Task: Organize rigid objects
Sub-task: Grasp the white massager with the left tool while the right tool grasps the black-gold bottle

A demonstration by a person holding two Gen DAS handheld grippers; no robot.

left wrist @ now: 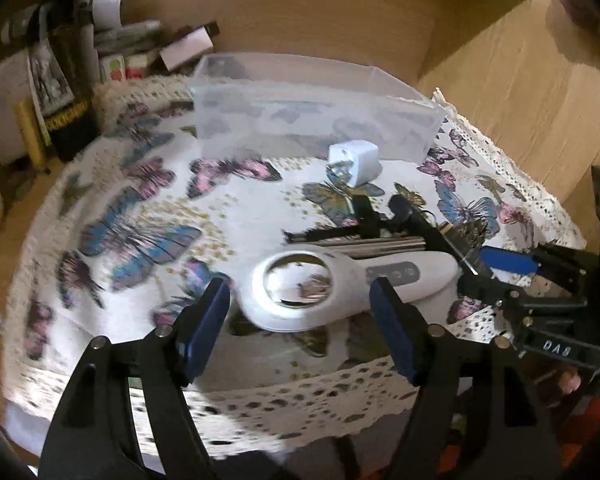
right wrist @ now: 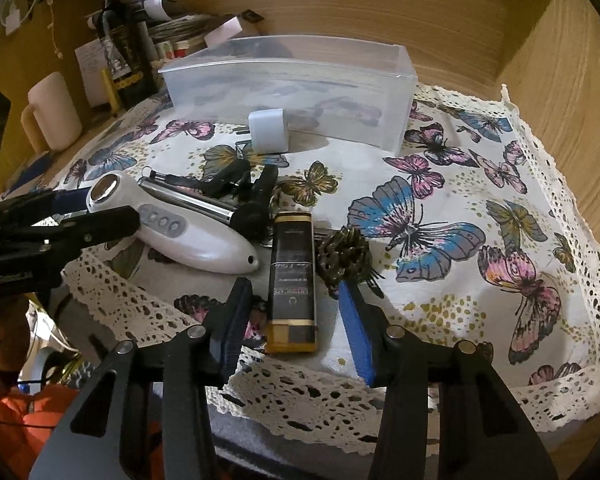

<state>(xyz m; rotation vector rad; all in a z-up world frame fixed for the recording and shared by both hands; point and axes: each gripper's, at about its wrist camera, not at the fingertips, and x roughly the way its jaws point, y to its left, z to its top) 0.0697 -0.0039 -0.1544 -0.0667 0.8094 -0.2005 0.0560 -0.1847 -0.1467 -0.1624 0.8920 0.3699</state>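
Nearest us, our right gripper (right wrist: pixel 296 320) gapes around a black-and-gold box (right wrist: pixel 292 284) whose label we cannot read. Our left gripper (left wrist: pixel 300 320), marked "DAS" only on the opposite tool, spreads before the white handheld device (left wrist: pixel 340 284). Beyond, a white charger (right wrist: pixel 269 130) sits beside the clear bin (right wrist: pixel 288 88) on the butterfly cloth (right wrist: pixel 480 184).

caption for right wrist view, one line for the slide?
Open right gripper approaches black-and-gold box on butterfly cloth, clear bin behind.
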